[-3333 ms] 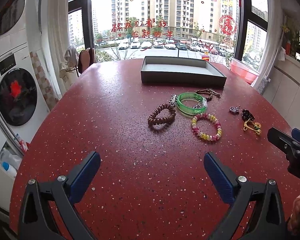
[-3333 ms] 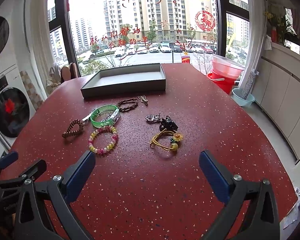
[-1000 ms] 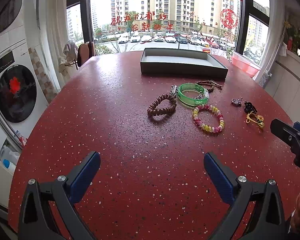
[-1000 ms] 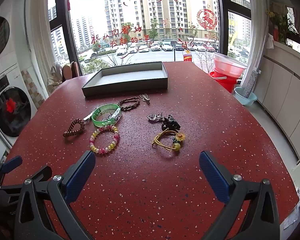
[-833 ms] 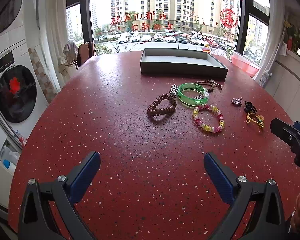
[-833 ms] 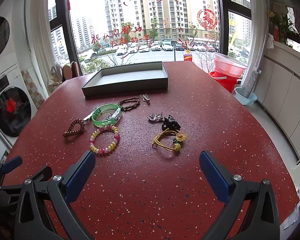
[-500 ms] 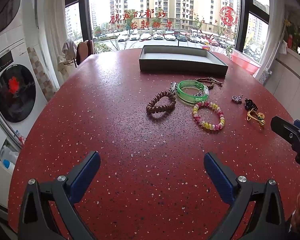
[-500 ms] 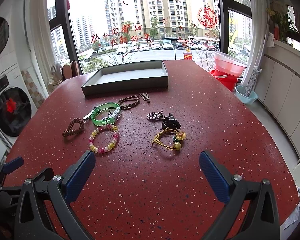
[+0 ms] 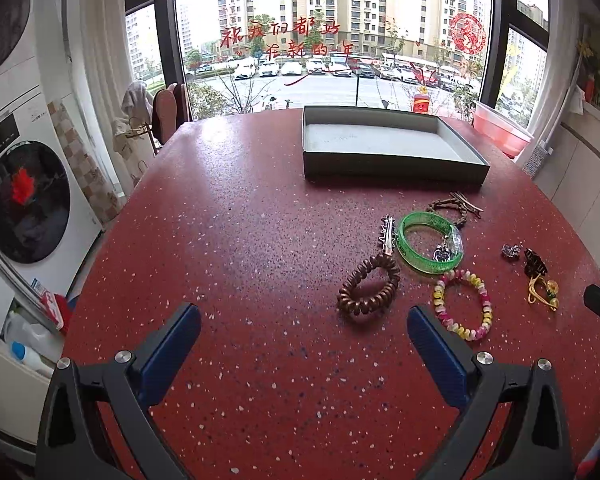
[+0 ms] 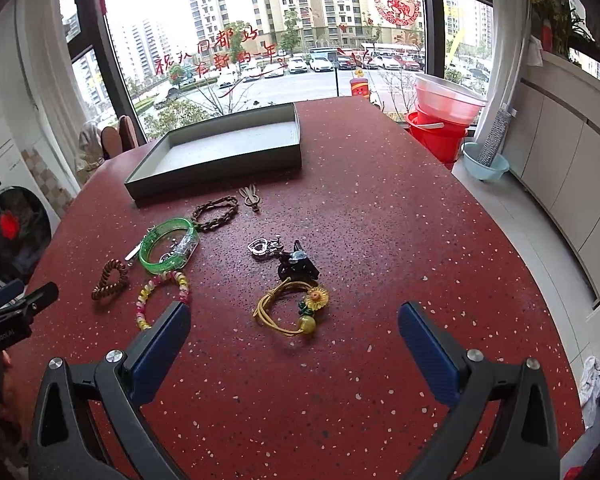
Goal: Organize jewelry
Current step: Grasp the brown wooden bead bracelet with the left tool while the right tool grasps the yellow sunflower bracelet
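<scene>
A grey tray (image 9: pixel 392 160) (image 10: pixel 220 164) stands empty at the far side of the red table (image 9: pixel 240 240). Jewelry lies loose in front of it: a brown bead bracelet (image 9: pixel 368 286) (image 10: pixel 110 274), a green bangle (image 9: pixel 430 242) (image 10: pixel 168 246), a pink and yellow bead bracelet (image 9: pixel 462 306) (image 10: pixel 162 294), a yellow cord with a flower (image 10: pixel 294 310) (image 9: pixel 542 292), a black clip (image 10: pixel 296 266), a silver charm (image 10: pixel 262 248) and a braided bracelet (image 10: pixel 216 214). My left gripper (image 9: pixel 304 330) is open, empty, short of the brown bracelet. My right gripper (image 10: pixel 294 330) is open, empty, just short of the yellow cord.
A washing machine (image 9: pixel 24 200) stands left of the table. Red buckets with a pink basin (image 10: pixel 440 120) and a blue bowl (image 10: pixel 484 162) stand on the floor at the right. Cabinets (image 10: pixel 572 152) run along the right wall. A chair (image 9: pixel 168 114) stands by the window.
Both grippers have moved forward over the table toward the jewelry. The left one has also shifted left, so the jewelry sits further right in its view. Both stay open.
</scene>
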Motion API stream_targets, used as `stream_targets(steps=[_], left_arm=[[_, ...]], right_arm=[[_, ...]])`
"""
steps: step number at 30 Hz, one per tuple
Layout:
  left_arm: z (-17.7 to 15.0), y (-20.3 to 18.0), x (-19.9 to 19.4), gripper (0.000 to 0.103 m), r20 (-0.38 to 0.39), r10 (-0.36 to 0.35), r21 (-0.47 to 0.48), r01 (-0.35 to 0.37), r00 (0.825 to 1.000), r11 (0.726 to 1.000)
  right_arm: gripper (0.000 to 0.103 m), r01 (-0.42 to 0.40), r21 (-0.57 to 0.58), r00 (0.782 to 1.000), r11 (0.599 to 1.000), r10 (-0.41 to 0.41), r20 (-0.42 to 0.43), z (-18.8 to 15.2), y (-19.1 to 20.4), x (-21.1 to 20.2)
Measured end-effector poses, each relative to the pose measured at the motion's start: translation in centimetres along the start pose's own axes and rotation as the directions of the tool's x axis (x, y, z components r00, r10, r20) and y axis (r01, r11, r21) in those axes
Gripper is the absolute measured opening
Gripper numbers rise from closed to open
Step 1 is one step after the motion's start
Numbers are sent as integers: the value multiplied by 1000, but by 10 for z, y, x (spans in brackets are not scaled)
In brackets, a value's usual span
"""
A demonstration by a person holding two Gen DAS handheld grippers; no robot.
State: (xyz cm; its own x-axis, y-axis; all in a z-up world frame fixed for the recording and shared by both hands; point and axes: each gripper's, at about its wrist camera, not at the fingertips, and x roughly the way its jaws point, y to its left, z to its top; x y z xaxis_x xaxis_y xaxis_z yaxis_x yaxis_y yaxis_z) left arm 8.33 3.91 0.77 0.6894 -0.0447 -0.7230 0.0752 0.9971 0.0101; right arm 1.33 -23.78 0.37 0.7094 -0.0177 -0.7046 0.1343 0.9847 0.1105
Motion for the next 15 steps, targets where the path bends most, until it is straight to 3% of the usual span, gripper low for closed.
stream_targets(steps=[7,10,15], left_arm=[[30,-10,43,103,-48,4,167,4,999,986],[29,-12,63,103,-113,-25,171,45,993,984],[26,-20,78,103,-155,-66,190,95,986,977]], right_arm=[[103,56,7,990,998,-55,-129,14,-15,37],[95,76,9,982,997,-74,-176,12,-23,50],[77,73,-12,971,997,-74,-226,7,-25,65]])
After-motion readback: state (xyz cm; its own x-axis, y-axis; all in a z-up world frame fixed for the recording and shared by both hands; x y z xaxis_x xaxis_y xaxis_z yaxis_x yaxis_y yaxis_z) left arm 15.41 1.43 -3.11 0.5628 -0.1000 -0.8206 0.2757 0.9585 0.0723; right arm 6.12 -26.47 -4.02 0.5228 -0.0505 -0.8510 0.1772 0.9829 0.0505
